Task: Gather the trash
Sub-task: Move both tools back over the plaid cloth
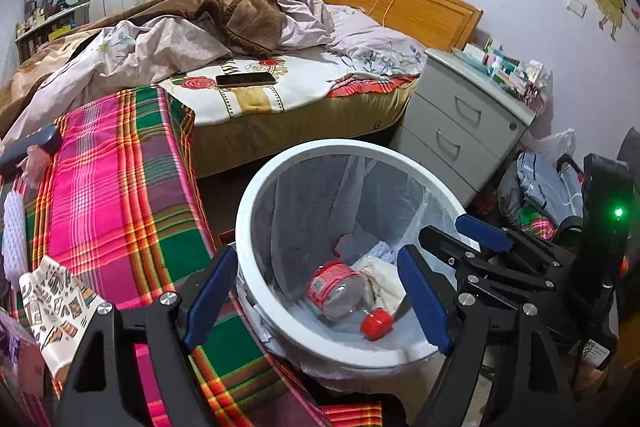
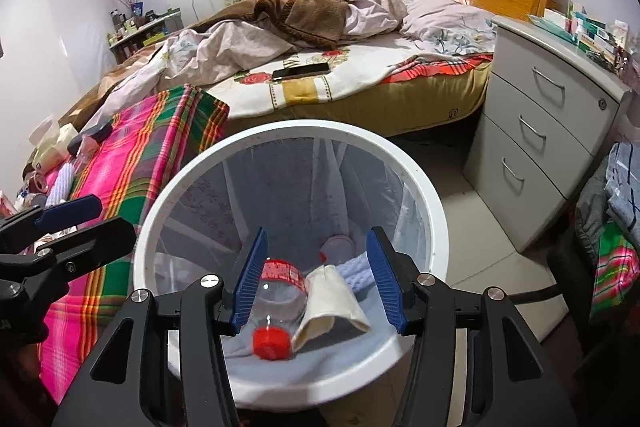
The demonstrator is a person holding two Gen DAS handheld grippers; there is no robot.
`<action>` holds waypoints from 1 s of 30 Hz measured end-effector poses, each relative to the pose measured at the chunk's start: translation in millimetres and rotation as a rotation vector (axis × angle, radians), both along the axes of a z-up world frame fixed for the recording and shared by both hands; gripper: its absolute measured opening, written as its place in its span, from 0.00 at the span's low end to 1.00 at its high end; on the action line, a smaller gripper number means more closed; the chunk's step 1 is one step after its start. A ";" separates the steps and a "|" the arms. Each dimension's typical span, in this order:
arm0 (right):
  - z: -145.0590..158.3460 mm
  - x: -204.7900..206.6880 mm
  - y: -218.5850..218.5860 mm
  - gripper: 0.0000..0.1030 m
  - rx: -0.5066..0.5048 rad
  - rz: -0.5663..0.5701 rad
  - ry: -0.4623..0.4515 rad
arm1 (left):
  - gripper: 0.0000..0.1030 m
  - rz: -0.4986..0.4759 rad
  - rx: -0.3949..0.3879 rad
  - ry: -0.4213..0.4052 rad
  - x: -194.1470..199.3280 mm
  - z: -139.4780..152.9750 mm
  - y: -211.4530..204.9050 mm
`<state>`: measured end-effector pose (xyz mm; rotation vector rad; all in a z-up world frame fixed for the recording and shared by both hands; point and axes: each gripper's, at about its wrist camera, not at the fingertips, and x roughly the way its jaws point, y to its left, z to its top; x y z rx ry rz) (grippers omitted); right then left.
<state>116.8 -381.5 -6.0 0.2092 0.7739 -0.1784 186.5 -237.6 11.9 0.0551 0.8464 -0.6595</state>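
The right gripper (image 2: 318, 291) hangs over the round white plastic bin (image 2: 424, 203), jaws open and empty; the clear plastic bottle with a red cap (image 2: 280, 303) lies inside. The left gripper (image 1: 316, 297) is open and empty too. Next, I think, comes the patterned paper cup (image 1: 52, 303) on the bright checked cloth (image 1: 120, 195).

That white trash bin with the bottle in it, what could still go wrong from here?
1. The right gripper hangs open inside the white trash bin; lifting out carelessly could snag the thin liner.
2. The bin stands tight against the plaid-covered bench, so a bump might tip it.
3. The left gripper is close to the right one; they could collide.
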 end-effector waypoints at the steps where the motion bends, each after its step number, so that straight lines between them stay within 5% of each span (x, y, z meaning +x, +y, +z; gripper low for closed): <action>1: 1.0 -0.1 1.5 0.52 0.001 0.002 -0.003 | 0.81 0.006 0.003 0.000 -0.9 0.5 3.2; 30: 22.7 -10.6 83.6 0.52 -0.003 0.132 -0.097 | 0.81 0.257 0.027 -0.140 -48.5 25.7 134.2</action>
